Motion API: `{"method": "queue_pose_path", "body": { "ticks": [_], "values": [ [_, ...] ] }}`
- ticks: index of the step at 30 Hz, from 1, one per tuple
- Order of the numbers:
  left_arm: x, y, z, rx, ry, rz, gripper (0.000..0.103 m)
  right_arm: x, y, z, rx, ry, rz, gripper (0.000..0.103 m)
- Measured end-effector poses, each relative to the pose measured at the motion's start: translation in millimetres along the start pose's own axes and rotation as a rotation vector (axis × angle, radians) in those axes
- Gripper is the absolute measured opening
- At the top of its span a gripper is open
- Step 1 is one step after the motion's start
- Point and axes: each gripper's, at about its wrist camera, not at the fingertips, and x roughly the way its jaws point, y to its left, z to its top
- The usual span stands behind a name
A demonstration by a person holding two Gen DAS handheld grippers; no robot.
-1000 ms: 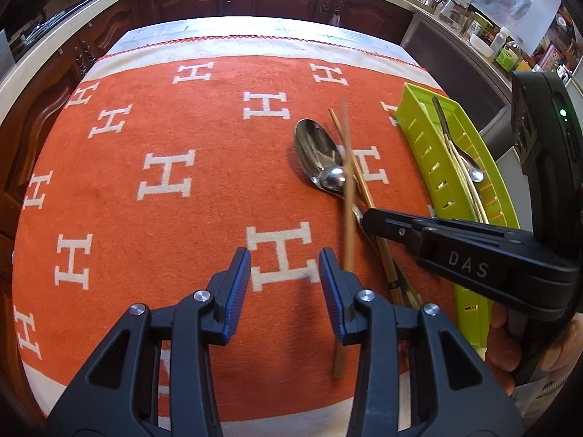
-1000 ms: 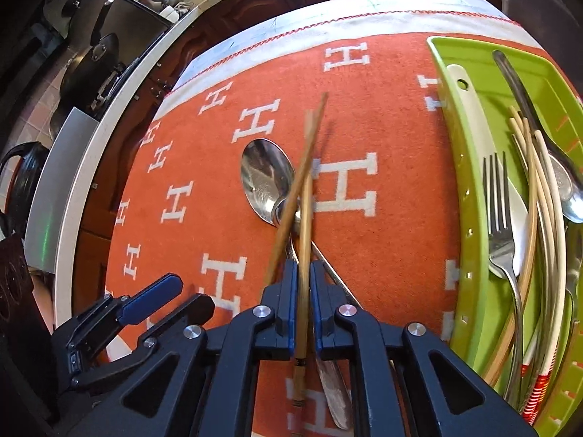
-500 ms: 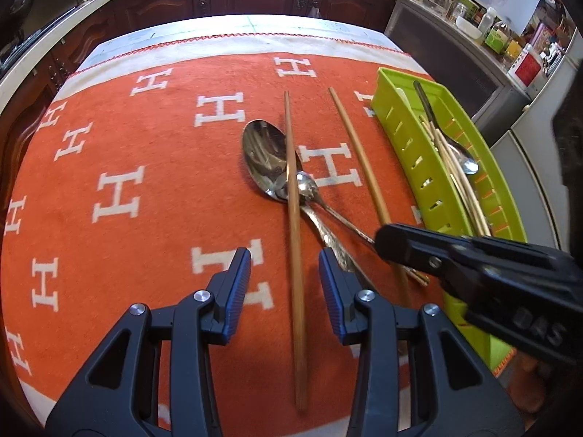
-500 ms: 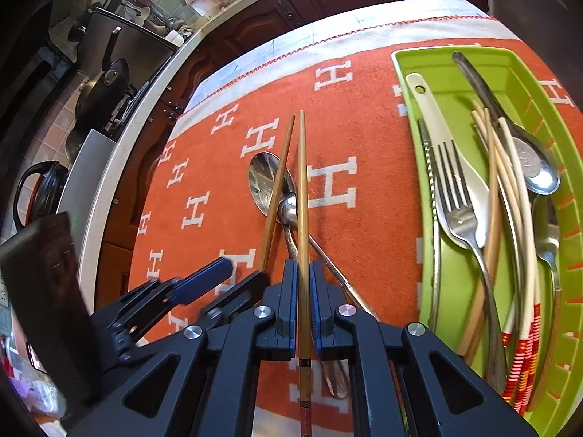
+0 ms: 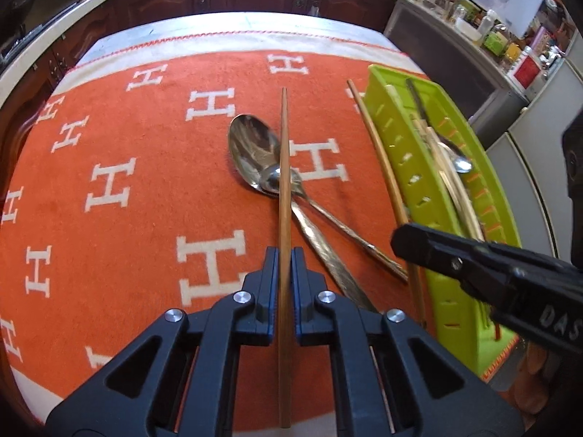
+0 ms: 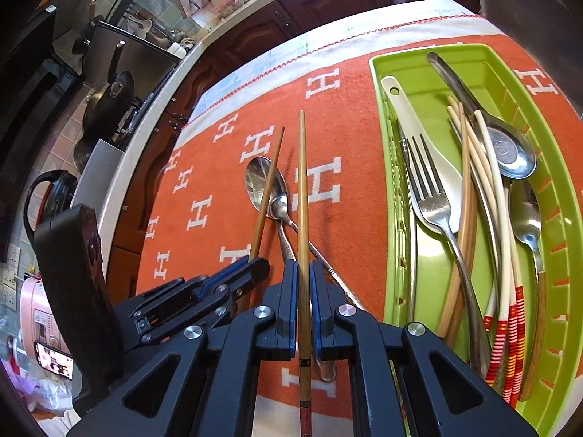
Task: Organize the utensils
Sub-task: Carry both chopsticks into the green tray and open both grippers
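Left wrist view: left claw (image 5: 285,273) is closed tight on a brown chopstick (image 5: 284,182), gripped approx. mid-shaft; the stick runs straight fwd over the bowl of the big spoon (image 5: 251,153) and the small spoon (image 5: 280,180), both lying on the orange H-pattern cloth (image 5: 127,189) that covers the surface. Spoon handles fan out toward the lower right. At right, the right claw (image 5: 404,240) comes in from the side w/ the second chopstick (image 5: 379,153), which runs along just beside the wall of the green tray (image 5: 400,167). Tray has utensils inside; detail is poor from this angle.

Right wrist view: right claw (image 6: 303,291) is clamped shut on the second chopstick (image 6: 302,189), tip pointing fwd above the cloth (image 6: 346,138), patterned end sticking out behind the pads. Left claw (image 6: 255,266) sits just to the left w/ its chopstick (image 6: 267,185) angled over the big spoon (image 6: 258,182); small spoon (image 6: 278,205) is between the two sticks. Green tray (image 6: 408,65) at right holds a fork (image 6: 430,196), pale spatula (image 6: 408,116), several chopsticks and spoons.
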Motion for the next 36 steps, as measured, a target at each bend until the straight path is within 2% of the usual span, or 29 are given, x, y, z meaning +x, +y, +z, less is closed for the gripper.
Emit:
{"method": "queue_pose_path", "body": {
  "ticks": [4,9,14,18,22,29,32,33,36],
  "values": [
    [-28.6,-13.0,-0.1,0.024,-0.040,-0.025,0.004,-22.9,-3.5,-2.9,0.003,-0.027,0.036,0.006],
    [-64.7,-41.6,12.2,0.057,-0.093,-0.089,0.004,-72.8,-9.5,-2.0,0.002,-0.089,0.069,0.006],
    [-84.6,-78.7,29.4,0.091,-0.115,-0.144,0.004,-121.2,-23.1,6.4,-0.009,-0.163,0.021,0.006],
    [-75.7,-108.4,41.9,0.098,-0.094,-0.164,0.004,-144.4,-45.0,14.4,0.006,-0.186,-0.049,0.006],
    [-55.9,-129.2,45.3,0.093,-0.053,-0.158,0.004,-145.8,-68.6,20.0,0.024,-0.171,-0.101,0.006],
    [-26.2,-134.0,41.0,0.068,0.003,-0.149,0.004,-123.2,-97.7,22.7,0.050,-0.124,-0.142,0.006],
    [-22.4,-137.8,37.7,0.103,0.005,-0.136,0.005,-115.0,-105.3,26.5,0.048,-0.103,-0.169,0.007],
    [-22.7,-140.0,35.7,0.120,0.007,-0.137,0.005,-110.5,-105.3,27.4,0.047,-0.099,-0.176,0.010],
    [-26.7,-142.8,30.9,0.154,0.010,-0.125,0.008,-97.7,-104.2,29.6,0.060,-0.100,-0.185,0.031]
  ]
}}
